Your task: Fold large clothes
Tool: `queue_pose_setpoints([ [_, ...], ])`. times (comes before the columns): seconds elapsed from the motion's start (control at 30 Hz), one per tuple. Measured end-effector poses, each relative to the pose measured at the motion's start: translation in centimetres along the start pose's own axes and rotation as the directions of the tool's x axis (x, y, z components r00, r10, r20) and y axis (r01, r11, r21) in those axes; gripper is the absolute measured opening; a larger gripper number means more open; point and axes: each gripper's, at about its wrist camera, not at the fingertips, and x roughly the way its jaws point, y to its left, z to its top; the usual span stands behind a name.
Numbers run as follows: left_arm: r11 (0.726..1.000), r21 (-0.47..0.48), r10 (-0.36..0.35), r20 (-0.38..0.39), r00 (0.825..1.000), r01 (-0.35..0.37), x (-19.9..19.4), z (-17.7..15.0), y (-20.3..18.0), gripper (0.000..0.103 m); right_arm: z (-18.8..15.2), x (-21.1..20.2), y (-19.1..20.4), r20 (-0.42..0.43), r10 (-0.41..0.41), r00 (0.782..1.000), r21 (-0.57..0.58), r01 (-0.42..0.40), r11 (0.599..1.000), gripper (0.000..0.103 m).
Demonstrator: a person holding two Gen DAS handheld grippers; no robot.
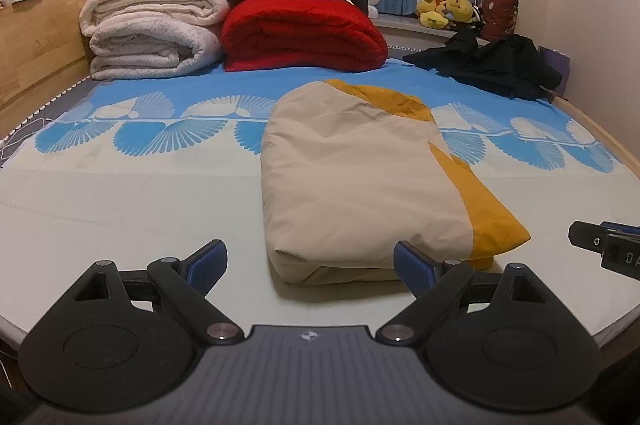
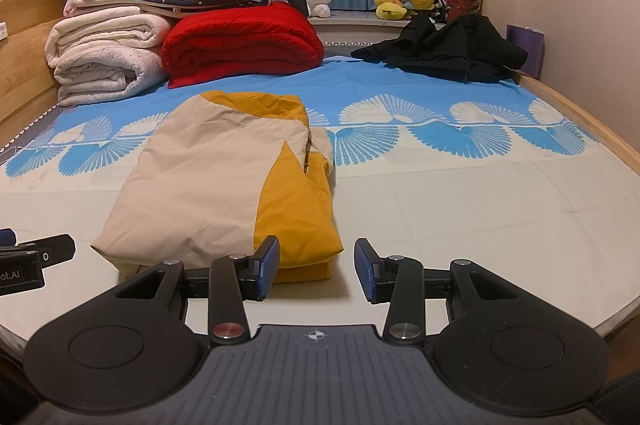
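Left gripper (image 1: 310, 263), jaws wide apart and empty, hovers at the near end of the folded jacket (image 1: 360, 177), which lies on the bed sheet (image 1: 120, 209) just ahead, between its fingers. Right gripper (image 2: 316, 269), jaws half open and empty, sits at the jacket's near right corner; its left pad (image 2: 268, 261) overlaps the yellow edge. Blankets (image 2: 240, 41) lie beyond.

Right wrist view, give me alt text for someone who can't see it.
A folded beige and mustard-yellow garment lies on a bed with a blue and white fan-patterned sheet, just ahead of the open, empty right gripper. Behind it sit a folded red blanket, stacked white blankets and a crumpled black garment.
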Motion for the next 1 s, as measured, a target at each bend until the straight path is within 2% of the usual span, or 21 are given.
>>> queue_pose_setpoints([
  [1.0,1.000,0.014,-0.010,0.007,1.000,0.010,0.12,-0.04,0.12,0.093,-0.01,0.01,0.05,-0.002,0.001,1.000,-0.003,-0.001,1.000,0.043],
])
